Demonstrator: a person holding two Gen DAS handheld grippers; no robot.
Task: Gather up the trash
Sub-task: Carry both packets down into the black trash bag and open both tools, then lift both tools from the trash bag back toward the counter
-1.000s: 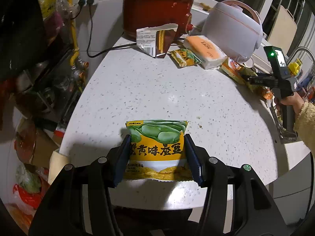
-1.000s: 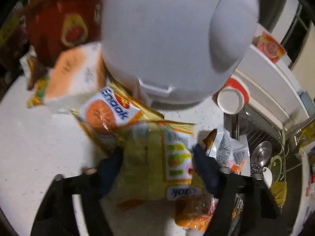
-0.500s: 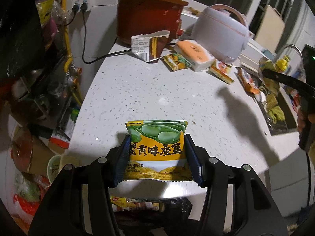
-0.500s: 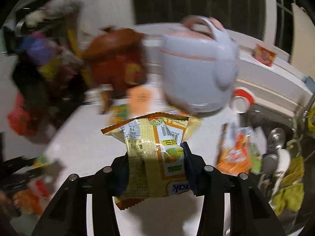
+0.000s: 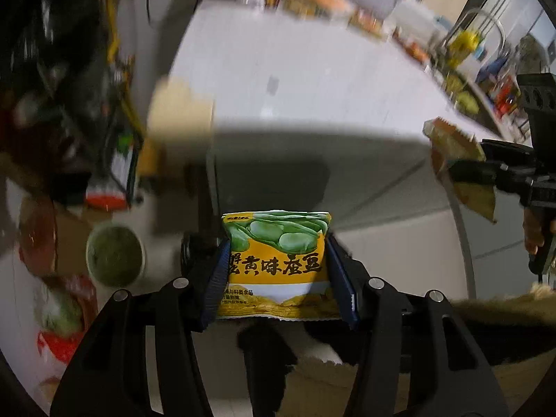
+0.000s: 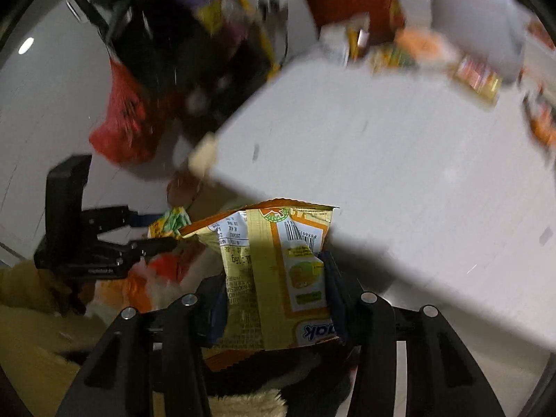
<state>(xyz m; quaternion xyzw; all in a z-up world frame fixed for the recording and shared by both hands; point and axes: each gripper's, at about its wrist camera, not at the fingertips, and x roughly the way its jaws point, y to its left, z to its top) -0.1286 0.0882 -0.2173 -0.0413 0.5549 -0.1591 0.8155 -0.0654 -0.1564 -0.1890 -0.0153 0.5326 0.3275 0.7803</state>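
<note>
A bean snack packet [image 5: 276, 260] is held between the jaws of the left gripper [image 5: 278, 278], off the near edge of the countertop [image 5: 312, 80]. A cracker packet [image 6: 278, 278] is clamped in the right gripper [image 6: 274, 295], likewise past the edge. Other packets [image 6: 476, 76] are left at the countertop's far side.

The snack packet [image 5: 276, 260] in the left gripper [image 5: 276, 278] is showing glossy printed plastic film with a crimped bottom seam, and the fingers [image 5: 219, 281] pressing on it are wearing ribbed, matt blue pads on smooth black plastic arms with small shiny metal screws. The wrapper [image 6: 278, 278] in the right gripper [image 6: 274, 299] is looking like thin crinkled foil film with zigzag-cut edges. The desk [image 5: 312, 87] is appearing as smooth, pale, speckled stone. A fuzzy cloth sleeve [image 6: 243, 403] is showing below.
</note>
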